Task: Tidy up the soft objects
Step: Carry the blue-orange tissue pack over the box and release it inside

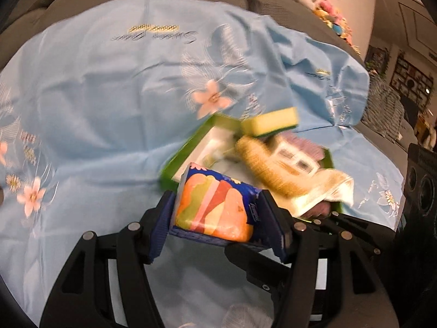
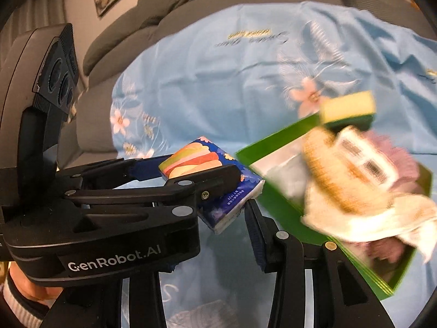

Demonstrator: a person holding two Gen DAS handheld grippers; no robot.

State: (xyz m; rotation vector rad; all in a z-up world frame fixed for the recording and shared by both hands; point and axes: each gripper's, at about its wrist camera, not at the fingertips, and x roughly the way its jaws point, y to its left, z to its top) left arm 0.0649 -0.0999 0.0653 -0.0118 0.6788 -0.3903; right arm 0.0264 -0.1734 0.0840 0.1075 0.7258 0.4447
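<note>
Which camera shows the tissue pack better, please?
The left wrist view: the tissue pack faces the camera, held between the left gripper fingers. In the right wrist view the same gripper's finger covers part of the pack.

My left gripper point(image 1: 218, 210) is clamped on a tissue pack point(image 1: 215, 205), one blue pad pressing each side, and it reaches in from nine o'clock in my right camera's view. My left hand point(image 2: 30, 287) wraps the handle at seven o'clock there. My right gripper point(image 2: 213, 243) points toward twelve o'clock; only one of its fingers point(image 2: 256, 235) shows clearly, the other hidden behind my left gripper.
</note>
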